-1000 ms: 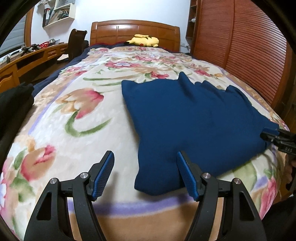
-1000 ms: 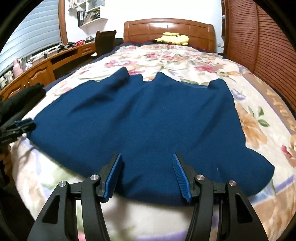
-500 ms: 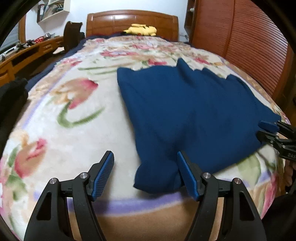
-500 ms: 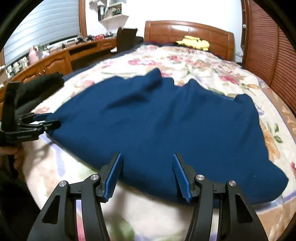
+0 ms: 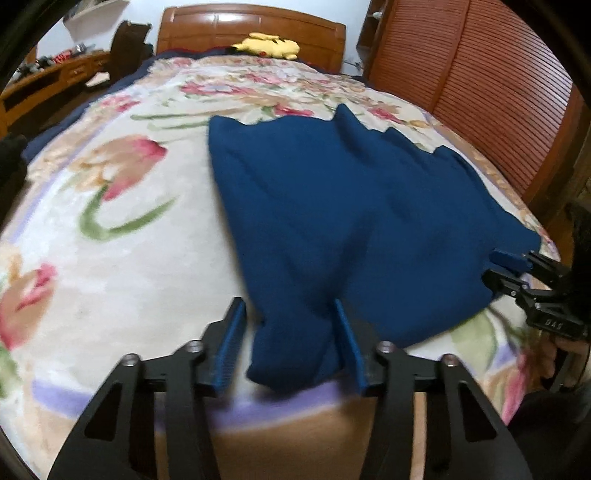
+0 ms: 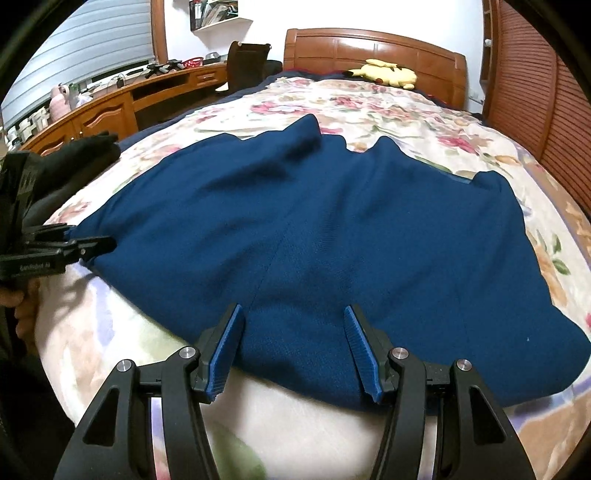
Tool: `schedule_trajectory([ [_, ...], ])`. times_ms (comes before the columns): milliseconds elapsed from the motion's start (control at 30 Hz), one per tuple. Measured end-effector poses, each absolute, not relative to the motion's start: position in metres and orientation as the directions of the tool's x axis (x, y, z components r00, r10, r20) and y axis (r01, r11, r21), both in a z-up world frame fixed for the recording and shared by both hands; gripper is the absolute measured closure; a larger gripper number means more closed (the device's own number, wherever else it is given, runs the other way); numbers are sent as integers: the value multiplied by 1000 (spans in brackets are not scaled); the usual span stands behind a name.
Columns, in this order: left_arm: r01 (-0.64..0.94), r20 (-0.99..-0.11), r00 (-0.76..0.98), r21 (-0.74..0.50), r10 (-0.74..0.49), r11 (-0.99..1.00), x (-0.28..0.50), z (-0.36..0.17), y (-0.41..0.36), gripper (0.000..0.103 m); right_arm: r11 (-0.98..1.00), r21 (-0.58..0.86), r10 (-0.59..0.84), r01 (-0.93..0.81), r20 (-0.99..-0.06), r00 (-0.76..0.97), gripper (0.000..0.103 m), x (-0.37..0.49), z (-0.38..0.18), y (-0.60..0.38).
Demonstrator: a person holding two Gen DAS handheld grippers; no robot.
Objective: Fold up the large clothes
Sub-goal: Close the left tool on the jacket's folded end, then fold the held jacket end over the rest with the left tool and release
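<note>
Here the dark blue garment (image 6: 332,229) lies spread flat on the floral blanket (image 5: 110,240) that covers the bed, its near hem at the foot edge and its far points toward the wooden headboard (image 6: 373,48). The left gripper (image 5: 290,328) straddles the near left corner of the garment; its jaws have just been closing, with the bunched corner between them, though a gap remains at the left pad and the pads do not visibly press the cloth. The right gripper (image 6: 293,332) stands open over the near hem, cloth beneath its fingers and nothing clamped. A yellow plush toy (image 6: 384,74) rests by the headboard. The only holders in view are a wall shelf (image 6: 218,14) with blurred items and a small red basket (image 6: 194,62) on the long desk (image 6: 122,99); its contents are too small to tell.
</note>
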State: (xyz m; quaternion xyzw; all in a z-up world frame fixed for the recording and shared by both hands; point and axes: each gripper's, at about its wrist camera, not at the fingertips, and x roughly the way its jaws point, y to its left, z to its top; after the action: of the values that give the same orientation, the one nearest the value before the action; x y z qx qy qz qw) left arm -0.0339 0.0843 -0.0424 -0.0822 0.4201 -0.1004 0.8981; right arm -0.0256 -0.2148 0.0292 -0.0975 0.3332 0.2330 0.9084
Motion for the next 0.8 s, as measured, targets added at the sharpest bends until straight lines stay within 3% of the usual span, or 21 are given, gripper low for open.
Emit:
schedule_trajectory([
  [100,118,-746,613,-242,-262,963,-29,-40,77,82,873,-3,368,-487,-652,663,45,-27,32,-220],
  [167,107,-740,630,-217,-234,970,-29,-29,70,87,874,16,378,-486,-650,659,45,-27,36,-226],
  [333,97,-698,696,-140,-168,985,-33,7,54,89,901,-17,325,-433,-635,701,45,-28,43,-253],
  [700,216,-599,779,-21,-185,976,-23,86,-35,91,938,-10,272,-346,-599,753,46,-39,52,-319],
  [800,255,-594,781,19,-195,967,-14,97,-72,92,944,-28,246,-327,-599,762,52,-45,47,-334],
])
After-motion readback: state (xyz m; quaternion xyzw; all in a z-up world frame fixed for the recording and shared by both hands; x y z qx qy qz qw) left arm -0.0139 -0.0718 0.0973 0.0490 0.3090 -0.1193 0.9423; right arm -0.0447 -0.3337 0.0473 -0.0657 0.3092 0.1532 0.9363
